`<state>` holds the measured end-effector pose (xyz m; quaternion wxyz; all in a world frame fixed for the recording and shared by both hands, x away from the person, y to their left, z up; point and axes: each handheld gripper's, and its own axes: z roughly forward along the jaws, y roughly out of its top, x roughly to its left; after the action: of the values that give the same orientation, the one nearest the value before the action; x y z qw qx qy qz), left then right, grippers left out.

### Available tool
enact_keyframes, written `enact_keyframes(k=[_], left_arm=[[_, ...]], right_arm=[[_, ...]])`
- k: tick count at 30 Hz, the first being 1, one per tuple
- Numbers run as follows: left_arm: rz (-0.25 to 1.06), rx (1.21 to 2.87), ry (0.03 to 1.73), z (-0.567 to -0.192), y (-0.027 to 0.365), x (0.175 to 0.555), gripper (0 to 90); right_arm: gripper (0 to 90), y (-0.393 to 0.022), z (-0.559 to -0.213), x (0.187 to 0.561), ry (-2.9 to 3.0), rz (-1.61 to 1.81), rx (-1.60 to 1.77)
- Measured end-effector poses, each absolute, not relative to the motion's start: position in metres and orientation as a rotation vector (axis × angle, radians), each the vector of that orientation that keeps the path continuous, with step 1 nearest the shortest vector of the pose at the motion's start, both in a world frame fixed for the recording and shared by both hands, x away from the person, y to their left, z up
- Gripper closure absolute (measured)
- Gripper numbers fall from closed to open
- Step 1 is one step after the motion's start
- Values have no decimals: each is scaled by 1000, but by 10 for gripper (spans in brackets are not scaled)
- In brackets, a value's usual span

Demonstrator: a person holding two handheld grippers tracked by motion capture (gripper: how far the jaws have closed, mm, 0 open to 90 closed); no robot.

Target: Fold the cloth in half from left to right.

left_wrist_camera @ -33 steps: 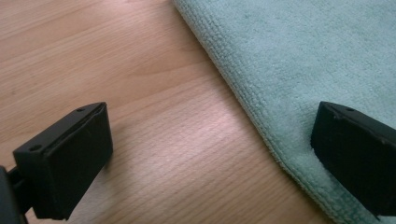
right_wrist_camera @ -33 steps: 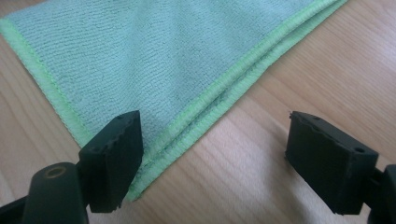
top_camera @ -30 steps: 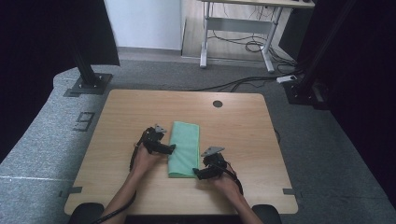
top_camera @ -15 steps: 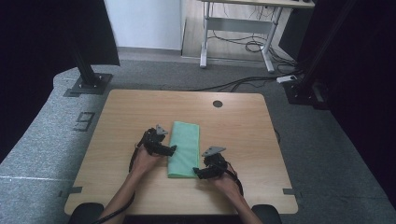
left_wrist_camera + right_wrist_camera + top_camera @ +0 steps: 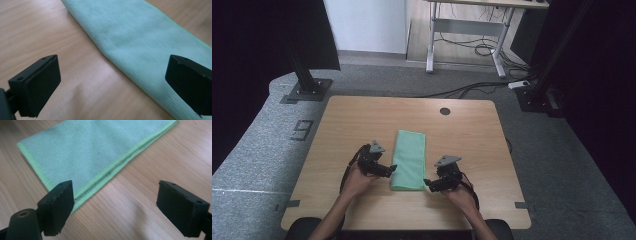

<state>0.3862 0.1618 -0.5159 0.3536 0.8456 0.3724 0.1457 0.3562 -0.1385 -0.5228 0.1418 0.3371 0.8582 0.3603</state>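
1. Your folded green cloth (image 5: 409, 159) lies flat on the wooden table (image 5: 362, 120), between your two grippers
2. Your left gripper (image 5: 391, 170) stands wide at the cloth's left edge, gripping nothing
3. Your right gripper (image 5: 428, 184), jaws just opening, stands wide and empty by the cloth's near right corner

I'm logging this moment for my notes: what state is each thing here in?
Green microfibre cloth: folded into a long strip, lying flat on the table, not gripped.
Left claw: jaws open, at the cloth's left edge, holding nothing.
Right claw: jaws open, having just opened wider, beside the cloth's near right corner, holding nothing.
Light wooden table: bears the cloth.
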Motion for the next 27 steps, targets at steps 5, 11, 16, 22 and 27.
enact_keyframes(k=[5, 11, 16, 22, 27], left_arm=[[381, 2218, 936, -515, 170, 366, 0], [409, 2253, 934, -522, 181, 348, 0], [405, 2247, 956, -530, 190, 338, 0], [411, 2249, 954, -538, 193, 334, 0], [404, 2271, 955, -545, 194, 334, 0]], right_arm=[[127, -151, -519, 352, 2471, 1032, 982], [48, -167, -522, 347, 2445, 1014, 1020], [0, -177, -528, 345, 2423, 1003, 1052], [0, -181, -539, 345, 2428, 978, 1054], [0, -183, -546, 345, 2430, 972, 1060]])
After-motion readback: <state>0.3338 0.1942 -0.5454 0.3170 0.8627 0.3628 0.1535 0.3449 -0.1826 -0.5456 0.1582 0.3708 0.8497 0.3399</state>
